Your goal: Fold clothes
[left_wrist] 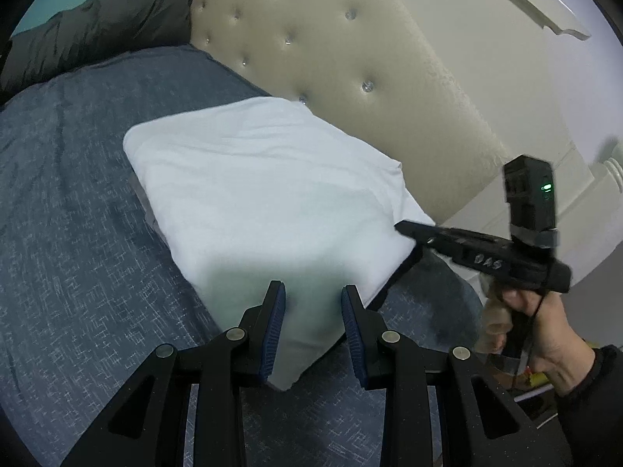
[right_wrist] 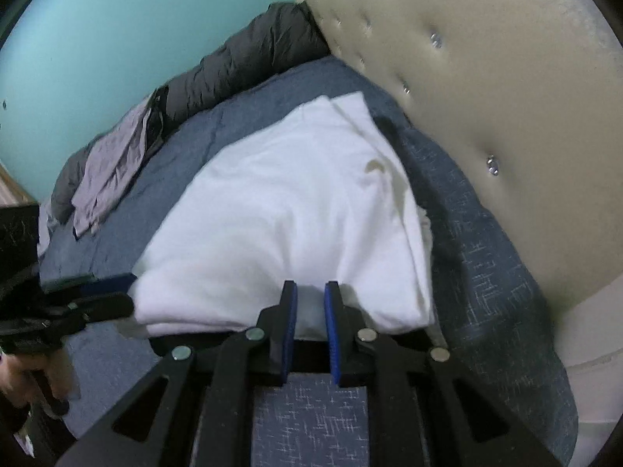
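Nearby, a dark jacket [right_wrist: 249,58] and grey garment [right_wrist: 109,171] lie beyond the folded white cloth [left_wrist: 264,194]; both grippers' jaws parted, empty.

Blue woven bedspread [right_wrist: 490,233] covers the bed. Cream tufted headboard [left_wrist: 331,39] with crystal buttons stands against its far edge. Dark puffer jacket [right_wrist: 249,58] lies along the bedspread's side by the teal wall [right_wrist: 117,19]. Crumpled grey garment [right_wrist: 113,167] rests on the bedspread beside the jacket.

White folded garment [left_wrist: 264,179] on a blue bedspread [left_wrist: 78,241] flecked with pale crosshatch. Cream tufted headboard [left_wrist: 350,50]; teal wall [right_wrist: 117,39]; dark grey puffer jacket [right_wrist: 253,58]; lilac-grey cloth [right_wrist: 109,171]. Black grippers, blue pads [left_wrist: 274,330].
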The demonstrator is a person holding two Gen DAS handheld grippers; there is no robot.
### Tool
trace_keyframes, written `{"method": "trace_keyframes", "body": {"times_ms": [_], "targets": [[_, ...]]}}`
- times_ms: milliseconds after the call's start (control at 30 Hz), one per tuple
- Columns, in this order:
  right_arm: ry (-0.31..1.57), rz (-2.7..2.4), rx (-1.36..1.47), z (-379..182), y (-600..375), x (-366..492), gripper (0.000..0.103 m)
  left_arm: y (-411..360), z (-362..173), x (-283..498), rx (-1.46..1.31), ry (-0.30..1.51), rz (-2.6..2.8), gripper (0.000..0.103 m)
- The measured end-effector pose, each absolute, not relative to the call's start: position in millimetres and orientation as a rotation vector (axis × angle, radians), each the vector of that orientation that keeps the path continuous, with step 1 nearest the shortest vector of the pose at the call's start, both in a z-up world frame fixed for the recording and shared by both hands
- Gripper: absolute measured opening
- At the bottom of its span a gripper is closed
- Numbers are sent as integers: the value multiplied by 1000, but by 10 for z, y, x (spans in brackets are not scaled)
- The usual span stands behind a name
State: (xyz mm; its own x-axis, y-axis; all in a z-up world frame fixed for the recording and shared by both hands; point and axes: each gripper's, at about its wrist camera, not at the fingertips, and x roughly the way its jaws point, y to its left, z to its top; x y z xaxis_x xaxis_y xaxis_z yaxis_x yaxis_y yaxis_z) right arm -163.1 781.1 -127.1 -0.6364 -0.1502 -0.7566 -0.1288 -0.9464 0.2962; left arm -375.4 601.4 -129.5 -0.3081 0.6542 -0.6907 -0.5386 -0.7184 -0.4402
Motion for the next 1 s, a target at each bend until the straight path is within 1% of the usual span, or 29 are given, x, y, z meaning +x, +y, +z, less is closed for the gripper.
{"method": "trace_keyframes", "body": {"times_ms": [267, 367, 400, 1000], "targets": [[-353, -2758, 1235, -1049, 7317, -1852, 13, 6001, -1288, -3724, -1174, -143, 2069, 32], [-326, -2765, 1238, -1130, 7254, -1856, 13, 6008, -1294, -3720, -1173, -137, 2068, 32], [-332, -2770, 1234, -1122, 7265, -1848, 11, 6010, -1295, -3719, -1173, -135, 2068, 32], [-433, -2854, 1167, -981, 7453, -1705, 10, 5994, -1270, -3730, -1181, -134, 2074, 32]]}}
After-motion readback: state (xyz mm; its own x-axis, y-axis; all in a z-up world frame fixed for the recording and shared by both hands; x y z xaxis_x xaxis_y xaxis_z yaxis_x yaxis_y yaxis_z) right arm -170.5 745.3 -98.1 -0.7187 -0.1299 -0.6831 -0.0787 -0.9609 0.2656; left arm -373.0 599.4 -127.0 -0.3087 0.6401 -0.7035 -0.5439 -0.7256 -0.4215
